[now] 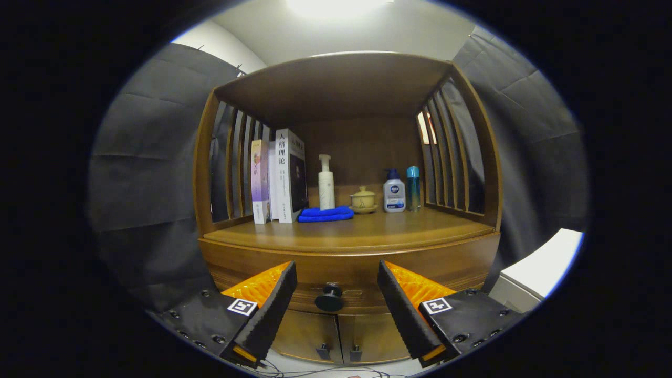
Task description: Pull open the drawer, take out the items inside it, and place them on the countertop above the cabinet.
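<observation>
A wooden cabinet stands straight ahead, its drawer (346, 273) closed under the countertop (357, 231). The drawer's round dark knob (329, 300) sits between my two fingers and a short way beyond them. My gripper (337, 294) is open, with nothing touching its fingers (275, 310). What lies inside the drawer is hidden.
On the countertop stand several books (278, 178) at the left, a white pump bottle (326, 184), a folded blue cloth (325, 213), a small lidded cup (363, 200), a lotion bottle (394, 193) and a teal bottle (413, 188). Two lower doors (336, 336) sit under the drawer. A white surface (541, 262) lies to the right.
</observation>
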The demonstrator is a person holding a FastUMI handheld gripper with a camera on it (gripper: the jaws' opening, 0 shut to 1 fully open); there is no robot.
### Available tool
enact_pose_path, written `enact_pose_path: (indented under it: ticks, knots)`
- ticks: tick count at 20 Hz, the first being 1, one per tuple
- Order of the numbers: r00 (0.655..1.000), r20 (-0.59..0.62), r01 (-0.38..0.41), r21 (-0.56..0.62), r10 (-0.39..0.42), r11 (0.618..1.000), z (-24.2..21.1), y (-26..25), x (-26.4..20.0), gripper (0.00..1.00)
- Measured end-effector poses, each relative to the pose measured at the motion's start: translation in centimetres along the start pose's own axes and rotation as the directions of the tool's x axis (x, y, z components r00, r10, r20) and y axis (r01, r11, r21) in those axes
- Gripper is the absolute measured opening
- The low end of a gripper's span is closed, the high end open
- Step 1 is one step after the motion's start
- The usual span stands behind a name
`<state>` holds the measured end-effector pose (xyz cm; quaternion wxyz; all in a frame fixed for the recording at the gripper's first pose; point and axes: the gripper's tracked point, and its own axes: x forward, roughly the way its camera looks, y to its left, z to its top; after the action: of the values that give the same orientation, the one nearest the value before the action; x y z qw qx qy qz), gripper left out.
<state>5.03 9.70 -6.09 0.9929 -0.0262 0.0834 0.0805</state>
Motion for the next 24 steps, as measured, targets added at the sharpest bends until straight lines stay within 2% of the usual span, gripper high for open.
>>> enact_pose_path:
  ticks: [7, 14, 16, 18, 19, 23, 24]
  knots:
    - [0.995, -0.099, -0.019, 0.023, 0.021, 1.0, -3.6, 1.1, 2.4, 0.98]
    - [0.987, -0.163, 0.01, 0.004, -0.009, 1.0, -6.4, 1.0, 3.9, 0.68]
    - [0.984, -0.179, 0.016, 0.001, -0.015, 1.0, -7.1, 0.9, 4.2, 0.68]
    - [0.984, -0.179, 0.02, 0.0, -0.02, 1.0, -7.0, 0.8, 4.7, 0.59]
    - [0.983, -0.176, 0.048, -0.01, -0.049, 0.999, -6.9, 0.2, 4.3, 0.55]
    - [0.978, -0.204, 0.028, -0.038, -0.035, 0.999, -7.1, 0.4, 4.6, 0.4]
    - [0.976, -0.214, 0.024, -0.028, -0.03, 0.999, -7.2, 0.4, 4.5, 0.4]
